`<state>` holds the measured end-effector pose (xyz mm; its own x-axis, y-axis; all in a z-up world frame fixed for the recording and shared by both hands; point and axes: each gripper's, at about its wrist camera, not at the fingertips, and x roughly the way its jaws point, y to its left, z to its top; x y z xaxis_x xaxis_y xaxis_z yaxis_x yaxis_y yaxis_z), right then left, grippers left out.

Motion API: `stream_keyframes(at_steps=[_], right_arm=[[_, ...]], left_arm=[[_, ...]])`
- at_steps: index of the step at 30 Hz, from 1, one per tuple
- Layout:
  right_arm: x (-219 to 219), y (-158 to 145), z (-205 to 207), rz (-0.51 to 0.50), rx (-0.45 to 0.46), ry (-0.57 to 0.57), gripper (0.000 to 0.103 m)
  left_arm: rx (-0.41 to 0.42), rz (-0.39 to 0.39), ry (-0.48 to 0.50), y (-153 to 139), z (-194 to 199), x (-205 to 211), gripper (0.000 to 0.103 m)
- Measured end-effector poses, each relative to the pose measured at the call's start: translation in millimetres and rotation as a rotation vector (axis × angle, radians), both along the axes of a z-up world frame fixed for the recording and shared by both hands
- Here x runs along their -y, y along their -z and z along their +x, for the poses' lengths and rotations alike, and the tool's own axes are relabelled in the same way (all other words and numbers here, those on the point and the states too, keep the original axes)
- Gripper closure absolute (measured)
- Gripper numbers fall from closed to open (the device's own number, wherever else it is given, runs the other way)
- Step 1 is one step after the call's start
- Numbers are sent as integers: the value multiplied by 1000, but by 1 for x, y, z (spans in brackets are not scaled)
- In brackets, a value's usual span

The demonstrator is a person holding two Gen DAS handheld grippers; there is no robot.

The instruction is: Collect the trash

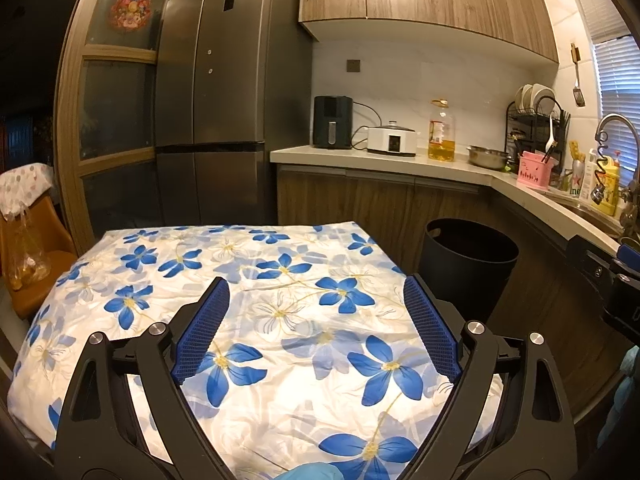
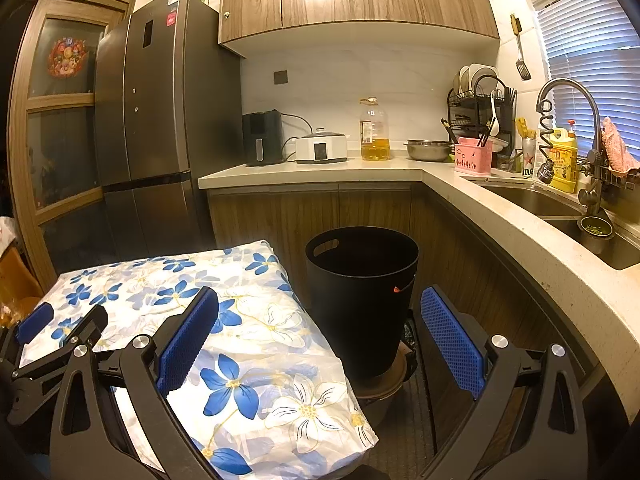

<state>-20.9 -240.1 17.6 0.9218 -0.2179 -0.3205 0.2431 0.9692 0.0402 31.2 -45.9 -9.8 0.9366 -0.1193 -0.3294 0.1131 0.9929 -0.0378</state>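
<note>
A black trash bin [image 2: 362, 300] stands on the floor to the right of the table, against the lower cabinets; it also shows in the left wrist view [image 1: 466, 268]. The table wears a white cloth with blue flowers [image 1: 256, 320]; I see no trash on it. My left gripper [image 1: 316, 320] is open and empty above the cloth; it shows at the left edge of the right wrist view [image 2: 60, 328]. My right gripper [image 2: 320, 340] is open and empty, over the table's right edge with the bin just beyond; it shows at the right edge of the left wrist view [image 1: 616, 280].
A grey fridge [image 1: 224, 92] stands behind the table. The L-shaped counter [image 2: 440, 176] carries an air fryer [image 2: 262, 138], a cooker, an oil bottle [image 2: 374, 130], a steel bowl and a dish rack; the sink [image 2: 560, 208] is at the right. An orange chair [image 1: 28, 256] stands at the left.
</note>
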Motion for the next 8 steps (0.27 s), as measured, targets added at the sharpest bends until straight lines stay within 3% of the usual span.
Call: stream_keyframes(at_steps=[3, 8], right_arm=[[0, 0, 0, 1, 0, 2, 5], [1, 0, -1, 4, 3, 4, 5]], left_arm=[[8, 0, -15, 0, -1, -1, 6], [9, -9, -18, -1, -2, -2, 6]])
